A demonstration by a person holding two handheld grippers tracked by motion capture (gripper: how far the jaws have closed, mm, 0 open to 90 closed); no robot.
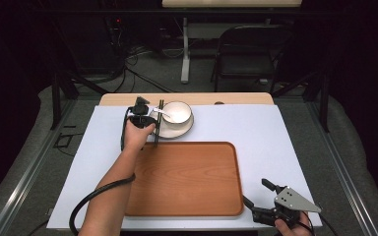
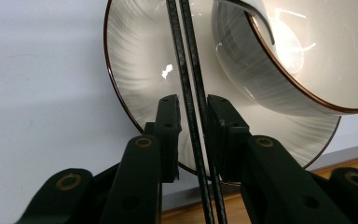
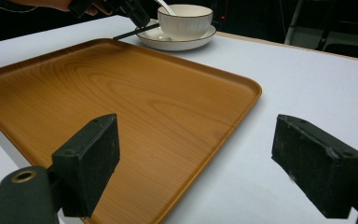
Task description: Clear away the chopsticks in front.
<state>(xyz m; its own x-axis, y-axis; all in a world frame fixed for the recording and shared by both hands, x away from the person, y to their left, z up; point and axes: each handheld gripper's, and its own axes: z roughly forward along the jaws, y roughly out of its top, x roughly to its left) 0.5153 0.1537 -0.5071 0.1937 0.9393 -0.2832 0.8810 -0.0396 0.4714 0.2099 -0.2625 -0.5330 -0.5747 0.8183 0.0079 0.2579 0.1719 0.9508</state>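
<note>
At a table covered with a white sheet (image 1: pixel 256 129), a person works two hand-held grippers around a wooden tray (image 1: pixel 184 179) that sits empty at the centre of the surface. The left gripper (image 1: pixel 155 127), reached forward to about eleven o'clock from the tray, has its jaws drawn in around a pair of dark chopsticks (image 2: pixel 193 112); in the left gripper view the two sticks run side by side between the pads, though whether the pads actually press on them I cannot tell. The chopsticks lie across the near-left rim of a white saucer (image 2: pixel 135 60) with a thin dark edge, just beyond the tray's far edge. A white bowl (image 1: pixel 176 112) stands on that saucer, and a white spoon (image 1: pixel 161 112) rests in it, its handle leaning out toward nine o'clock. The right gripper (image 1: pixel 260 192) hovers at about five o'clock from the tray, off its near-right corner, jaws spread wide apart and holding nothing; the right gripper view looks between them across the tray toward the bowl. A black folding chair (image 1: pixel 248 54) stands on the floor beyond the table.
</note>
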